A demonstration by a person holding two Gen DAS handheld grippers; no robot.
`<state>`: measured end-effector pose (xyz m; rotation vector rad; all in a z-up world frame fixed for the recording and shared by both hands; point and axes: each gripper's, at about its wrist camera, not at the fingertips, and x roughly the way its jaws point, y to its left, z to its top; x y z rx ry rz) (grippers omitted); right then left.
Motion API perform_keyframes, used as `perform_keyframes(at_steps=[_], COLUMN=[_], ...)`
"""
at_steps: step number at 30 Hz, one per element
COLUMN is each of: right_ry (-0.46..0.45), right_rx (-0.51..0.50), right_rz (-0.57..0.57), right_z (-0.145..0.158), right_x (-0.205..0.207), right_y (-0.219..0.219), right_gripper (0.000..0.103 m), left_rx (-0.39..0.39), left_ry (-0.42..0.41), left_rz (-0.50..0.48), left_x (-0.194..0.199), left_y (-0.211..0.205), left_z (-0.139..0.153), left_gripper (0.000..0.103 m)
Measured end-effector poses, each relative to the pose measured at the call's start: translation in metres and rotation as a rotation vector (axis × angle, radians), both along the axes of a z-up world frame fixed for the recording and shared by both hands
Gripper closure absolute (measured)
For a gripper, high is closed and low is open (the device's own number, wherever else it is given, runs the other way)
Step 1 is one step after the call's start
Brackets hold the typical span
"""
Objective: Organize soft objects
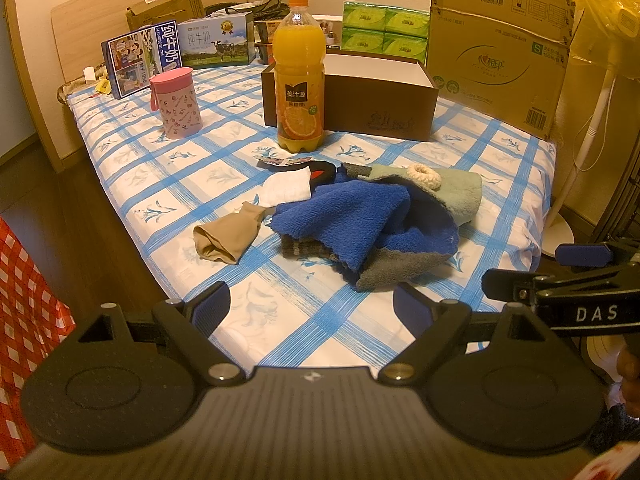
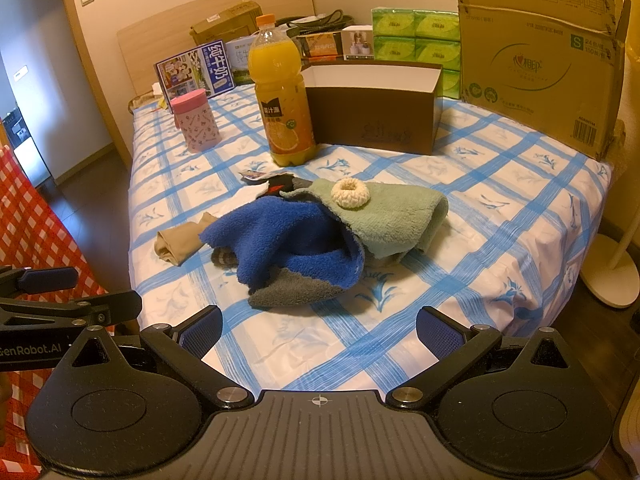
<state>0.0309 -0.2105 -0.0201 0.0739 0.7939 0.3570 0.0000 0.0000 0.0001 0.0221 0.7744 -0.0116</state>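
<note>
A heap of soft things lies mid-table: a blue and grey fleece cloth, a pale green towel with a cream knitted ring on it, a tan stocking, a white cloth and a black and red piece. An open brown box stands behind. My left gripper and right gripper are both open and empty, in front of the heap, near the table's front edge.
An orange juice bottle and a pink cup stand behind the heap. Milk cartons, green tissue packs and a large cardboard box line the back. A fan stand is at the right.
</note>
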Motion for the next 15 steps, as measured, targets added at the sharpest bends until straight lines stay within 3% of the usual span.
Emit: perform_keyframes(at_steps=[15], right_ry=[0.001], right_rx=[0.0], right_rz=[0.0], right_z=[-0.0011], right_x=[0.0018], right_y=[0.0], right_gripper=[0.0], left_rx=[0.0], left_ry=[0.001], left_rz=[0.0], left_x=[0.0], left_y=[0.0], left_z=[0.0], left_gripper=[0.016])
